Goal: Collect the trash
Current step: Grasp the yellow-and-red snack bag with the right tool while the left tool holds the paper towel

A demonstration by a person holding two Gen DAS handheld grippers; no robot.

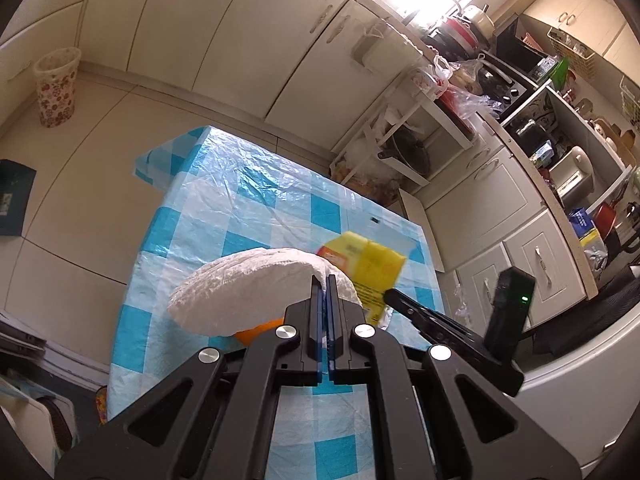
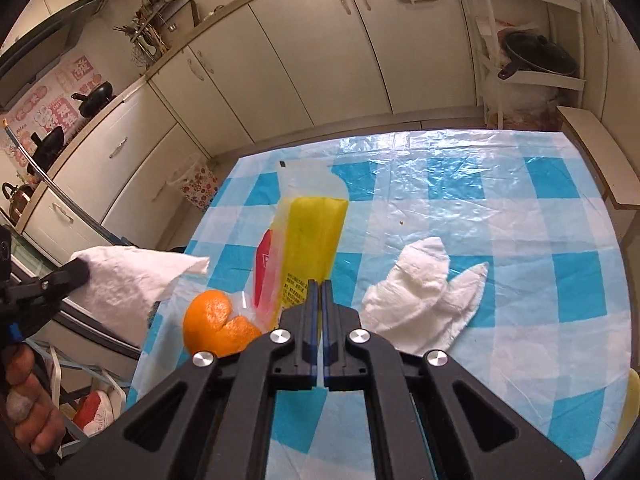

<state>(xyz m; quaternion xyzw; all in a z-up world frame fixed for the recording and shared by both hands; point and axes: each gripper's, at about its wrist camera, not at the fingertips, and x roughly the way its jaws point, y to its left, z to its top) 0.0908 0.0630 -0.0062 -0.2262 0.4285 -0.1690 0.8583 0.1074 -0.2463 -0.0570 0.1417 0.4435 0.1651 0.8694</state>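
Item: yellow wrapper (image 2: 312, 240), on the checked tablecloth (image 2: 520, 208), long axis running straight ahead of my right gripper (image 2: 318, 284); jaws pressed together, apparently pinching its near end. Left gripper (image 1: 327, 280) clamps 1 white tissue (image 1: 248, 292), left of the wrapper.

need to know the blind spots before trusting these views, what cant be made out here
- Orange peel: left wrist view, mostly hidden under the held white tissue.
- Yellow wrapper: left wrist view, print blurred.
- Yellow wrapper's near end: right wrist view, behind the right gripper.
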